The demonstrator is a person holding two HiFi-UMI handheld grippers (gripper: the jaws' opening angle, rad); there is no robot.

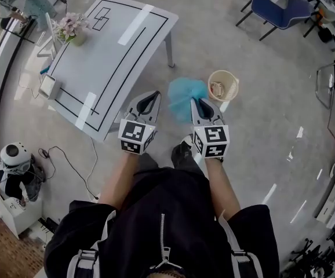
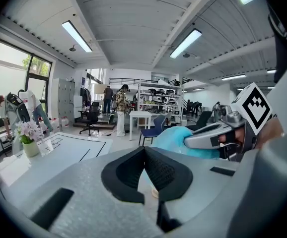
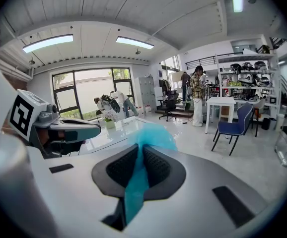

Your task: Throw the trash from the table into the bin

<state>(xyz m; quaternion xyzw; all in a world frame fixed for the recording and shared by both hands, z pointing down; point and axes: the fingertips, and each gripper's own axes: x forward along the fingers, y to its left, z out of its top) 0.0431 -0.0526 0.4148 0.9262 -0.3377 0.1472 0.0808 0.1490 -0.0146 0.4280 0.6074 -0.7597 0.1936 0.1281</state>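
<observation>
Head view puts the trash [image 1: 185, 97], a soft, light-blue crumpled wad, in the air above the floor [image 1: 260, 143], off the table [image 1: 98, 57] and just left of the bin [image 1: 235, 84]. The right gripper [image 1: 200, 102] has its jaws closed on the wad. In the right gripper view a thin blue strip runs down between the pads along the jaws' line, and the loose bulk fans out past the tips. It looks light and floppy, like thin film or tissue, with no stiff long axis of its own.

From the gripped wad the bin lies to the right and a little farther away, close but not under it. It stands upright on the floor, mouth up, with something pale inside. The right gripper is the nearer one to it. Judging by this, the coming move needs a short carry to the right until the wad hangs over the mouth.

The left gripper [image 1: 150, 95] sits beside the right one, nearer the table, jaws shut on nothing.
</observation>
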